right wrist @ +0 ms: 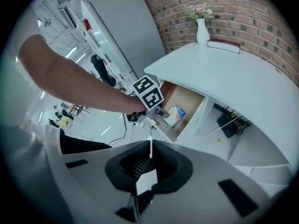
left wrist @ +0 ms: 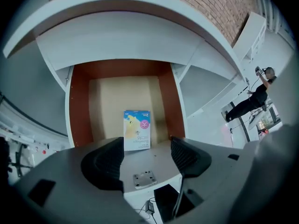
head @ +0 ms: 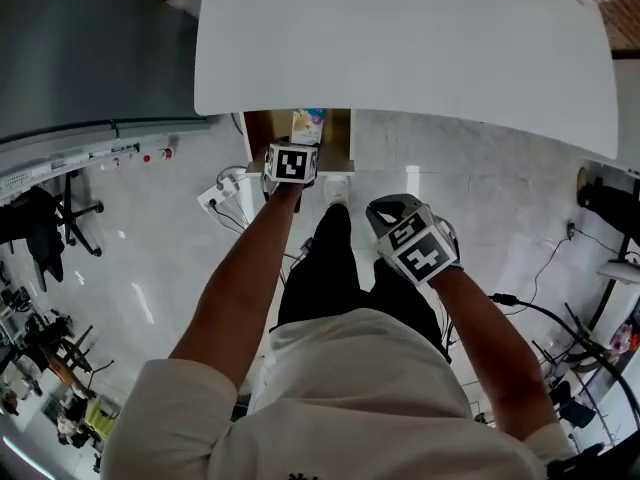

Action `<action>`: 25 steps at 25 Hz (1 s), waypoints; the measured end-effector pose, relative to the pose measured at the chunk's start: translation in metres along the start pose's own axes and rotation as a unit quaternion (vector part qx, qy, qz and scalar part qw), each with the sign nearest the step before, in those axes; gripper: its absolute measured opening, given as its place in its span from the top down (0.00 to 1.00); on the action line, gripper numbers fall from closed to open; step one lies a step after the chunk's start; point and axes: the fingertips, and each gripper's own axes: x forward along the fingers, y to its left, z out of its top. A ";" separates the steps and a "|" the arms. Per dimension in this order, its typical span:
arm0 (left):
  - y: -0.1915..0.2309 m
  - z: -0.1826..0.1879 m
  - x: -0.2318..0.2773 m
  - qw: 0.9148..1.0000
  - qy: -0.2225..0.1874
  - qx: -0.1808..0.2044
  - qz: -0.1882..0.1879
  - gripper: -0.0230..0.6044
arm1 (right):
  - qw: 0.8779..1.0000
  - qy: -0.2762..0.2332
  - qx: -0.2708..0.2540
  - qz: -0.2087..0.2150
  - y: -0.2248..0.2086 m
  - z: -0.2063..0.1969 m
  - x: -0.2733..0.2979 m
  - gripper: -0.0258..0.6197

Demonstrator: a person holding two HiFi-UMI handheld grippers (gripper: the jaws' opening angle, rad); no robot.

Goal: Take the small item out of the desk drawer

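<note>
Small blue-and-yellow printed packet [left wrist: 137, 129]: lies near the front of the open brown-walled drawer [left wrist: 77, 118] under the white tabletop [head: 400, 38]. Left gripper [left wrist: 147, 154]: jaws apart, empty, at the drawer's front edge. Right gripper [right wrist: 149, 164]: jaws closed on nothing, well back.

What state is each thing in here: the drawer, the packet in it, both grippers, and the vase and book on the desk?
Drawer: pulled open.
Packet: lying flat inside the drawer, not gripped.
Left gripper: jaws apart, empty, at the drawer's front edge.
Right gripper: jaws together, empty, held away from the drawer.
Vase: upright on the desk.
Book: closed, lying flat beside the vase.
</note>
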 end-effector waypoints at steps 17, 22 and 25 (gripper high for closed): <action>0.010 0.013 0.118 0.999 0.014 0.035 0.009 0.42 | 0.999 0.022 0.035 0.020 -0.029 -0.065 0.067 0.90; 0.010 0.012 0.133 0.999 0.022 0.033 0.019 0.40 | 0.999 0.018 0.039 0.025 -0.033 -0.076 0.074 0.90; 0.010 0.016 0.140 0.999 0.023 0.029 0.030 0.39 | 0.998 0.028 0.038 0.028 -0.034 -0.083 0.070 0.90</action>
